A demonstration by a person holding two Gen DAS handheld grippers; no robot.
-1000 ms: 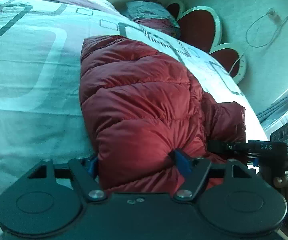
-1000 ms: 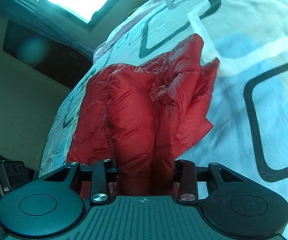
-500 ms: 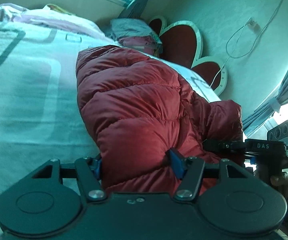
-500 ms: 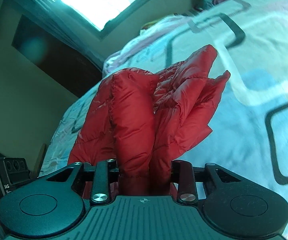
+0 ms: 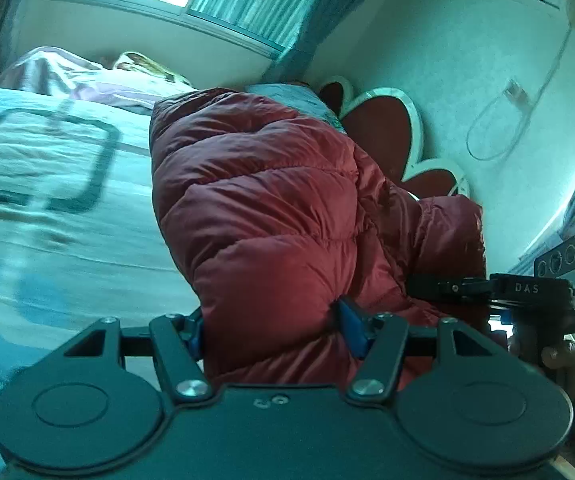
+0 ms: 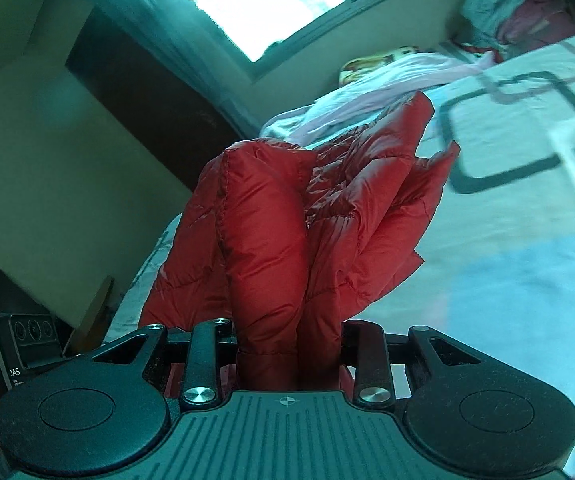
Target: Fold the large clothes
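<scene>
L view only: heart-shaped red headboard [image 5: 383, 136]. One puffy red quilted down jacket [image 5: 271, 216], clamped by both left gripper [image 5: 273, 326] & right gripper [image 6: 289, 354], 2 total.

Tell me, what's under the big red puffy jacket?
Under the red puffy jacket is the bed cover, pale with dark square outlines. The jacket hides whatever part of the bed lies right beneath it. Both grippers' fingers pinch its near edge.

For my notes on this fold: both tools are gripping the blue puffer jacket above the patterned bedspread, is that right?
Not quite: the puffer jacket is red, not blue, as the right wrist view shows. Both the left tool and the right tool do grip it above the patterned bedspread.
</scene>
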